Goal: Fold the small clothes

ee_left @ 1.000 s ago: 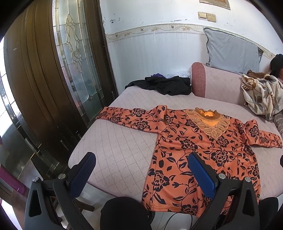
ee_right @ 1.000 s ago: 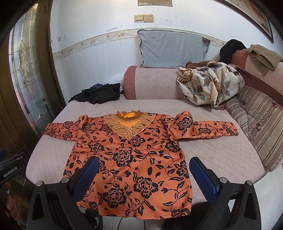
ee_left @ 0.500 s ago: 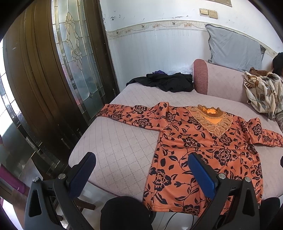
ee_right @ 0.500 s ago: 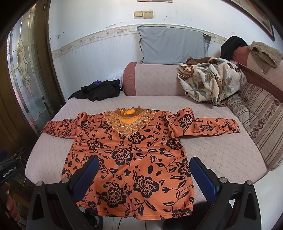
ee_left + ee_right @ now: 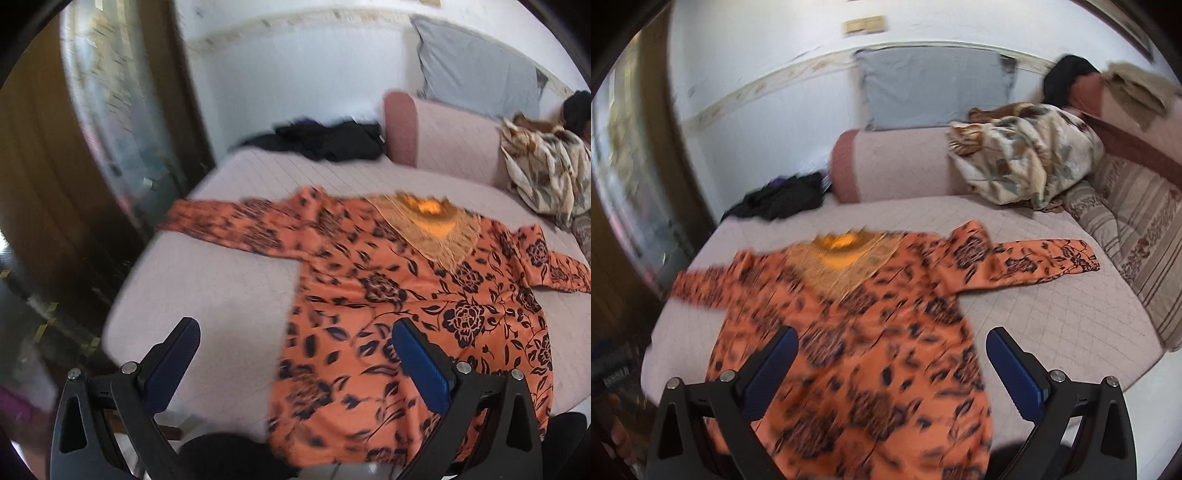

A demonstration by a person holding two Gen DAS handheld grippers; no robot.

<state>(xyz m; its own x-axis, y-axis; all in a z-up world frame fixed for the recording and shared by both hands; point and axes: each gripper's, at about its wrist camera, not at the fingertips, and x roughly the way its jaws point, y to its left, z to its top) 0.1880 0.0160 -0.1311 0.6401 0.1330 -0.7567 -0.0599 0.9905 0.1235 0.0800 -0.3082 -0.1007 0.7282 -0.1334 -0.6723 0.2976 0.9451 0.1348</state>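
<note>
On the bed (image 5: pixel 1052 314), near its front edge: orange floral blouse (image 5: pixel 871 332), flat, sleeves spread, hem overhanging. Left tongs (image 5: pixel 295 363) and right tongs (image 5: pixel 890 365): both agape, empty, above the hem. We advise pinching sleeve cuffs first, folding inward squarely.

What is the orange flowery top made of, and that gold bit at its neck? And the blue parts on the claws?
The orange top looks like thin, soft knit cloth: it lies limp and wrinkles on the bed. The gold neck panel seems to be lace or embroidery, though blur hides the detail. The blue pads on the left claw and right claw look like ribbed rubber or plastic on matte black plastic arms.
</note>
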